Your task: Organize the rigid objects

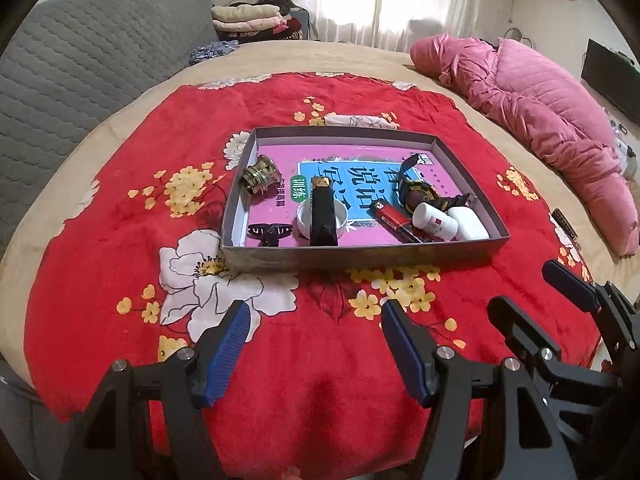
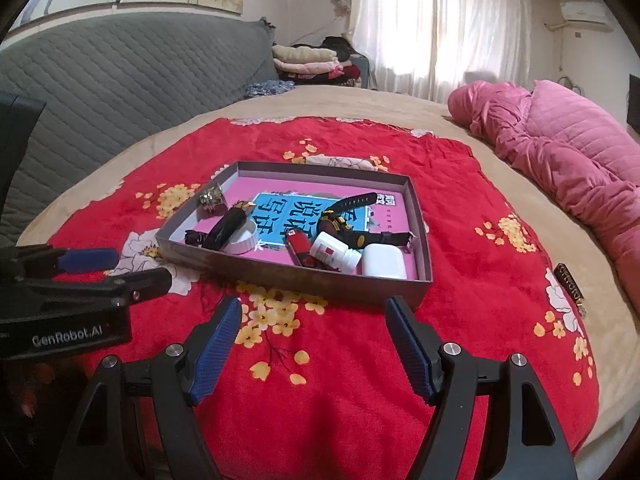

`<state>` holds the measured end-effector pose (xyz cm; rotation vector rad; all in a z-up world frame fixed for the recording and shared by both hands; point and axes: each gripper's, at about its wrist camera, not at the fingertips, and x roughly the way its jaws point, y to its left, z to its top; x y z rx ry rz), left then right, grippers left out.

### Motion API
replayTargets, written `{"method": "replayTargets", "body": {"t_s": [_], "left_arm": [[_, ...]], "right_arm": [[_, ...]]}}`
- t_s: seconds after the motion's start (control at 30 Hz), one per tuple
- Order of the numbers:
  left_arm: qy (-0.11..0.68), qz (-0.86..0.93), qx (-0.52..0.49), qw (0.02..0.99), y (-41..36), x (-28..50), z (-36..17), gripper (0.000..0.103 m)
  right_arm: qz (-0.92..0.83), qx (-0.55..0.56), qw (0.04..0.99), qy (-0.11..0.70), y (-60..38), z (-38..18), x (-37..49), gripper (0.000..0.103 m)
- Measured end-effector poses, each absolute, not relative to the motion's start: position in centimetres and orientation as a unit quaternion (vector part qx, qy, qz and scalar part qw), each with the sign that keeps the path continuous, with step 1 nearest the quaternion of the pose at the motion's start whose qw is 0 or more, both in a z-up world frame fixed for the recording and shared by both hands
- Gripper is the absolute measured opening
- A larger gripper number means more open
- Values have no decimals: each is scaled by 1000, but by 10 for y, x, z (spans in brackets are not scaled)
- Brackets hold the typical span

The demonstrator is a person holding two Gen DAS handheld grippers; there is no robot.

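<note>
Both my grippers hang over the red blanket [image 1: 100, 240], short of the tray's near wall. My left gripper [image 1: 316, 344] has its fingers spread wide with nothing between them; my right gripper [image 2: 314, 344] is just the same, spread and empty.

Everything rigid sits in the grey tray [image 1: 360, 254], on top of a pink book [image 1: 356, 176] that covers its floor. At the far left corner lies a metal cap [image 1: 258, 176] on its side. Along the near wall, from the left: a black clip [image 1: 269, 233], then a white ring [image 1: 320, 220] with a black bar [image 1: 323, 216] lying across it. Toward the near right corner it gets crowded: a red lighter [image 1: 390, 218], a white bottle [image 1: 434, 222] on its side and a white case [image 1: 468, 222], all touching or nearly so, with a watch [image 1: 420, 192] just behind them.

My read on handling: all light and stiff. The bottle and case look smooth and likely slippery, so I'd pinch across their short width. The bar is long; take it at the middle or it will tip. The watch strap will flop, so I'd take hold of the body.
</note>
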<state>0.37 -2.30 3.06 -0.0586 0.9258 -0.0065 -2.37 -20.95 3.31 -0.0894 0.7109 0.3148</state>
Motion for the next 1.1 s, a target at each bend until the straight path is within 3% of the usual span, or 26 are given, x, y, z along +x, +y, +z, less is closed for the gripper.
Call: {"method": "replayTargets", "body": {"t_s": [1.1], "left_arm": [[465, 3, -29, 885, -20, 12, -2, 67]], "right_arm": [[137, -34, 914, 379, -211, 10, -13, 76]]}}
